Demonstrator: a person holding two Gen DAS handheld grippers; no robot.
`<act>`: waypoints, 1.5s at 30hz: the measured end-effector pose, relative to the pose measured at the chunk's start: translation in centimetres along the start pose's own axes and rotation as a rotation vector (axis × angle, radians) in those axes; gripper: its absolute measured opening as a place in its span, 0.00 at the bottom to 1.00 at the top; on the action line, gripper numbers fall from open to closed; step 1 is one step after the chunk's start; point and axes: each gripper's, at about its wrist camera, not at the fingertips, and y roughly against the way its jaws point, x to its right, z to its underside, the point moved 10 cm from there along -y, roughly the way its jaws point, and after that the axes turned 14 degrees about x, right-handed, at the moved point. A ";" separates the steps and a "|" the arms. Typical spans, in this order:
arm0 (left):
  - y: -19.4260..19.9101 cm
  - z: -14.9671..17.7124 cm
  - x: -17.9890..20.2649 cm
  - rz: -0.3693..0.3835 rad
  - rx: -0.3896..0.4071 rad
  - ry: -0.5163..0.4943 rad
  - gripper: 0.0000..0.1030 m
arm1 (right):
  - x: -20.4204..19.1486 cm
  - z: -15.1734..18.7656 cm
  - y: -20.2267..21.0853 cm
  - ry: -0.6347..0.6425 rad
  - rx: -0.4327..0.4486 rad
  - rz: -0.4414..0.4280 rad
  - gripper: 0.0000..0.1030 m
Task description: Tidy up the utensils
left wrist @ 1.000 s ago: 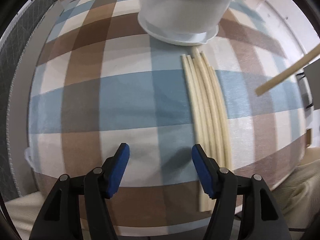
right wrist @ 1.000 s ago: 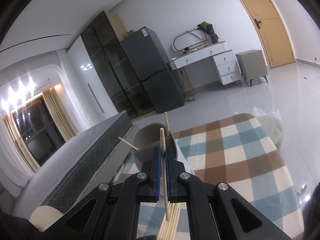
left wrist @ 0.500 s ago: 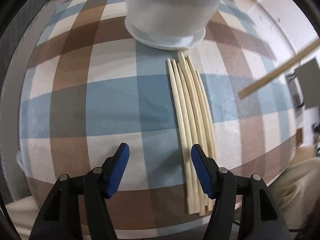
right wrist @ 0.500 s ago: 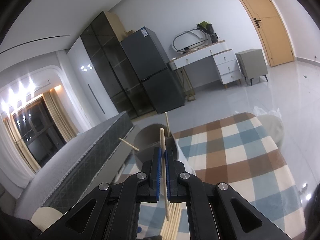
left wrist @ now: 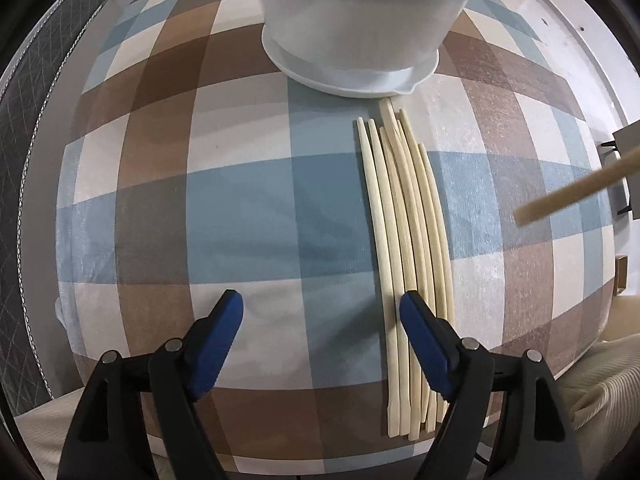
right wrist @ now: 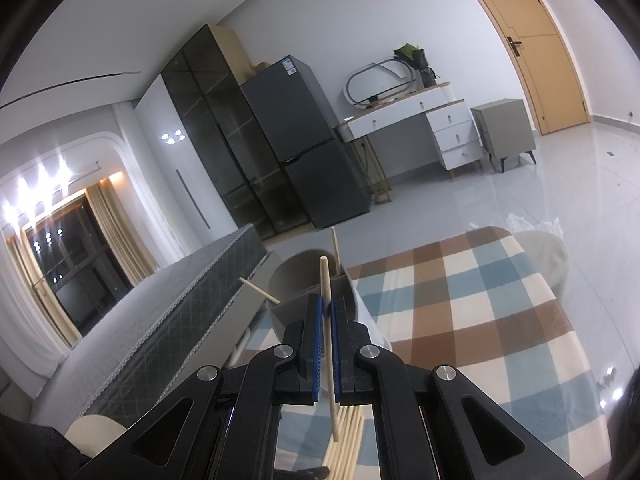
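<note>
Several pale chopsticks (left wrist: 408, 248) lie side by side on the plaid tablecloth (left wrist: 224, 208), pointing at a white holder (left wrist: 360, 20) at the far edge. My left gripper (left wrist: 322, 312) is open and empty, low over the cloth, its right finger (left wrist: 424, 340) over the near ends of the chopsticks. My right gripper (right wrist: 325, 316) is shut on one chopstick (right wrist: 327, 320), held upright in the air. That chopstick's end shows at the right of the left wrist view (left wrist: 572, 192). In the right wrist view the holder (right wrist: 308, 292) has two chopsticks standing in it.
A grey bed or sofa (right wrist: 160, 320) runs along the table's left side. A cream cushion (left wrist: 600, 400) lies by the near right table edge. A fridge (right wrist: 304, 152), a desk (right wrist: 420, 128) and a door (right wrist: 532, 40) stand far off across the floor.
The left gripper shifted slightly, so the chopsticks and holder moved right in its view. The held chopstick's end moved right in that view. The right gripper stayed shut on its chopstick.
</note>
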 end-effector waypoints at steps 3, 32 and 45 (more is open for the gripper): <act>-0.5 -0.9 0.4 -0.030 -0.007 -0.037 0.77 | 0.0 -0.1 0.0 -0.004 0.002 0.003 0.04; -2.0 -1.3 -0.5 -0.038 -0.028 -0.014 0.79 | 1.4 -0.9 0.2 -0.023 0.021 0.048 0.04; -1.0 -3.4 -0.5 0.022 0.059 -0.057 0.60 | 1.7 -0.7 0.3 -0.023 0.025 0.054 0.04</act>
